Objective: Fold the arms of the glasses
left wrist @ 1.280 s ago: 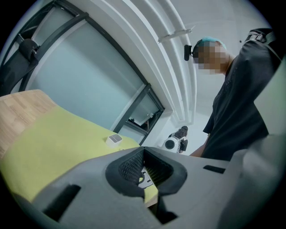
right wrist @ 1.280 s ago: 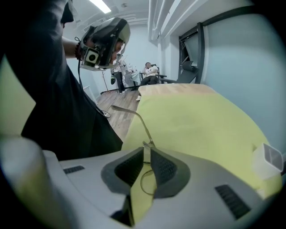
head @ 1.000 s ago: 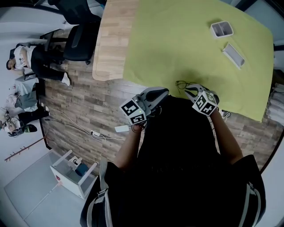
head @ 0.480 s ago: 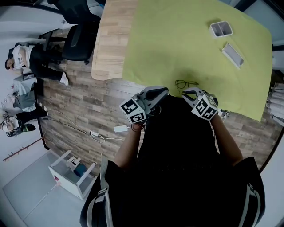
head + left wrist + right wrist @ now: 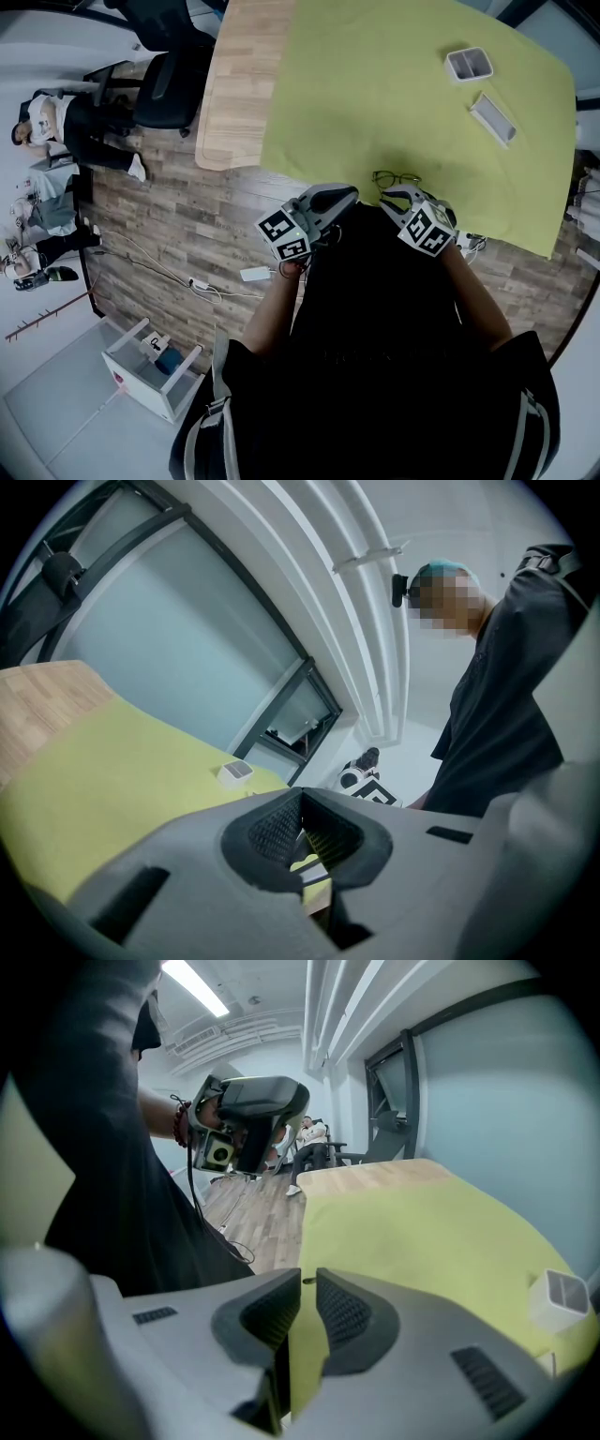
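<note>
Thin dark-framed glasses (image 5: 396, 178) lie on the yellow-green cloth (image 5: 375, 84), close to the near edge of the light wooden tabletop (image 5: 234, 84). From the head view they're small and faint, so can't tell whether the arms are out or folded in.

L gripper (image 5: 342, 194) sits just off the table edge, left of the glasses and apart from them. In its own view the L gripper's (image 5: 302, 803) pads meet at the far tip w/ only a wedge of cloth showing lower down; nothing between them.

R gripper (image 5: 389, 194) has its tips right at the glasses; touching or just short, can't say from above. In the R gripper view (image 5: 308, 1281) the jaws stand a narrow slit apart, w/ cloth showing through. There's a tiny dark speck at the far end of the slit, too small to id. Glasses otherwise not made out in either gripper view.

Both hands and wrists are mostly hidden under the person's dark top.

Far side of cloth: small white open-topped box (image 5: 468, 62), and near it a flat white rectangular piece (image 5: 493, 116). A black office chair (image 5: 169, 84) is at the table's left end, partly cut off.
</note>
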